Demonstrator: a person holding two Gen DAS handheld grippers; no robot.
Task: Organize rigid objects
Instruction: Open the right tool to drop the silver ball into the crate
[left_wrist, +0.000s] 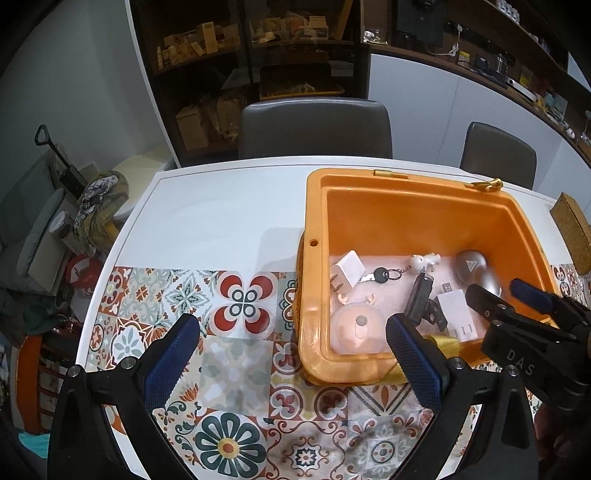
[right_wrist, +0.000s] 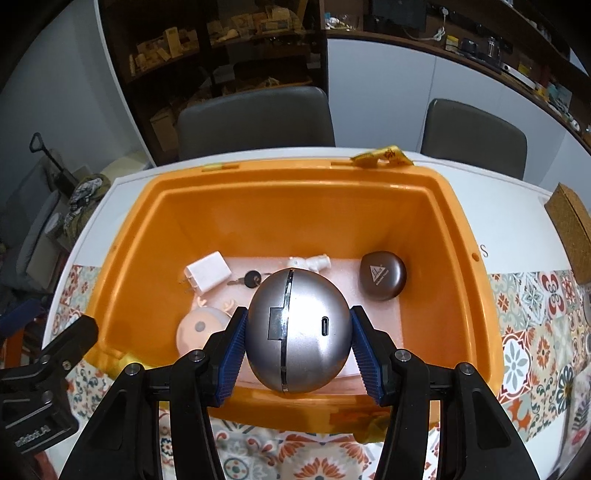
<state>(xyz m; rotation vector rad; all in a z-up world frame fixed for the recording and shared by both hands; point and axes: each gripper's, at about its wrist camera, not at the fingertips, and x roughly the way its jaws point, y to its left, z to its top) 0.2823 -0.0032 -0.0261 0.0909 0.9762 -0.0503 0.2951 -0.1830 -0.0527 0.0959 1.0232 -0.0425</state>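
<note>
While your right gripper (right_wrist: 297, 341) hangs over the near part of the orange bin (right_wrist: 155, 221), its fingers (right_wrist: 232, 354) are clamped on a silver case (right_wrist: 306, 317), one blue pad on each side. Below it in the bin lie a white charger (right_wrist: 208, 271), a key (right_wrist: 247, 278), a white figurine (right_wrist: 310, 261), a brown case (right_wrist: 382, 275) at the right and a pink round lamp (right_wrist: 197, 328) at the near left. Your left gripper (left_wrist: 291, 354) hovers over the patterned bench (left_wrist: 236, 376) just left of the bin, fingers wide apart and holding nothing.
</note>
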